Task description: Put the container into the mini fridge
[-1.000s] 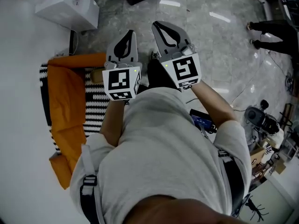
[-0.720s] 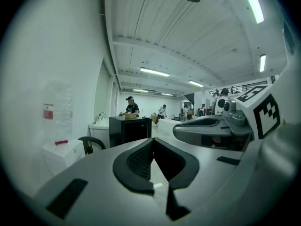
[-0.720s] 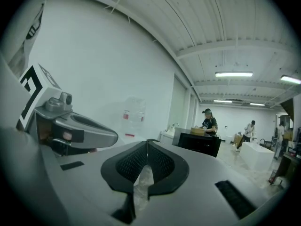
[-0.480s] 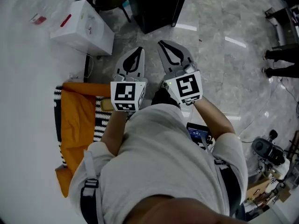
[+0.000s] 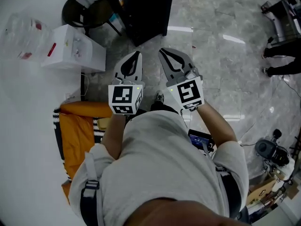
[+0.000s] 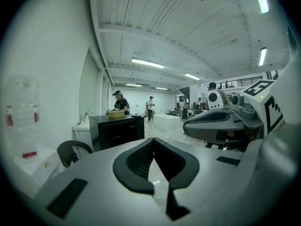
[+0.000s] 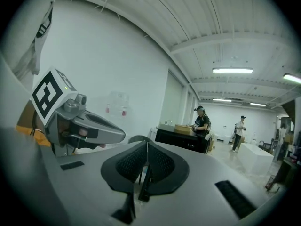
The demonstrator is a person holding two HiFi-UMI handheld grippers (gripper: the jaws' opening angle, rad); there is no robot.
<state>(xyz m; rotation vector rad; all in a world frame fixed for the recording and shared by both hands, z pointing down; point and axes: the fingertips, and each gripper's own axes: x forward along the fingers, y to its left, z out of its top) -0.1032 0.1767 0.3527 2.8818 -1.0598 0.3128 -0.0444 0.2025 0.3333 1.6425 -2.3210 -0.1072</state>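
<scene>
Both grippers are held out in front of the person's body, side by side. My left gripper point(image 5: 137, 55) point(image 6: 153, 141) is shut with nothing between its pads. My right gripper point(image 5: 162, 52) point(image 7: 146, 143) is shut too, and empty. Ahead stands a low black cabinet point(image 5: 143, 8) point(image 6: 117, 131) point(image 7: 181, 140), possibly the mini fridge. A tan container point(image 6: 116, 114) point(image 7: 183, 128) rests on its top, well beyond both grippers. A person point(image 7: 202, 121) stands behind the cabinet.
A black chair point(image 5: 89, 8) and a white box point(image 5: 75, 53) sit left of the cabinet, by the white wall. Orange cloth on a striped mat point(image 5: 80, 135) lies at my left. More people point(image 5: 282, 51) stand on the shiny grey floor at right.
The whole view has moved forward: the black cabinet and chair came into view at the top, while the orange cloth and white box slid down. Both grippers stayed shut and side by side.
</scene>
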